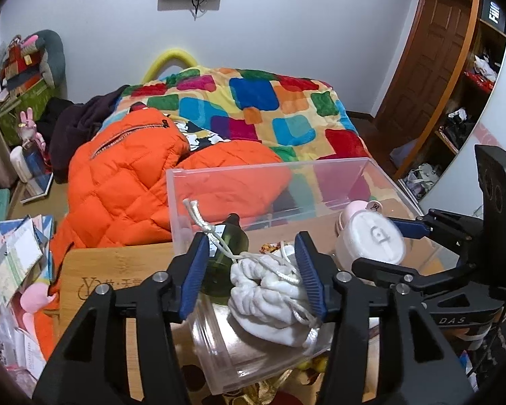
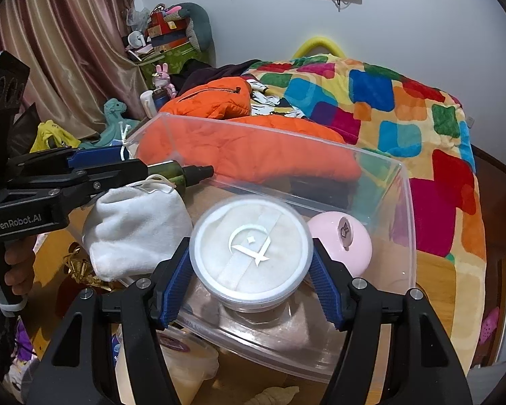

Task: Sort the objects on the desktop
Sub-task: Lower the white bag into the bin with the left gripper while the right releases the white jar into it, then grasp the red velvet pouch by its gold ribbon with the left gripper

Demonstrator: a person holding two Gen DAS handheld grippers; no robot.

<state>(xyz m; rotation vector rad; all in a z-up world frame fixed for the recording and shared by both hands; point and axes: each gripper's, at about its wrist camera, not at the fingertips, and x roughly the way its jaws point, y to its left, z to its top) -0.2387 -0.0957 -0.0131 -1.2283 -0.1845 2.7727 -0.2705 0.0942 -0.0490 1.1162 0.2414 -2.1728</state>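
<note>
A clear plastic box (image 1: pixel 199 182) (image 2: pixel 401 182) stands on a wooden table. My left gripper (image 1: pixel 253 270) is shut on a white drawstring pouch (image 1: pixel 270 293) (image 2: pixel 135 229), held over the box's near wall. A dark green bottle (image 1: pixel 224 253) (image 2: pixel 178 173) stands just behind the left finger. My right gripper (image 2: pixel 251 270) is shut on a round white powder-puff jar (image 2: pixel 251 246) (image 1: pixel 371 241) inside the box. A pink round case (image 2: pixel 342 239) (image 1: pixel 361 207) with a rabbit mark lies in the box beside the jar.
A bed with an orange down jacket (image 1: pixel 128 182) and a colourful patchwork blanket (image 1: pixel 270 108) lies behind the table. Papers and small items (image 1: pixel 17 253) pile up at the left. Gold ribbon (image 2: pixel 81 270) lies on the table beside the box. A wooden door (image 1: pixel 428 67) stands at the right.
</note>
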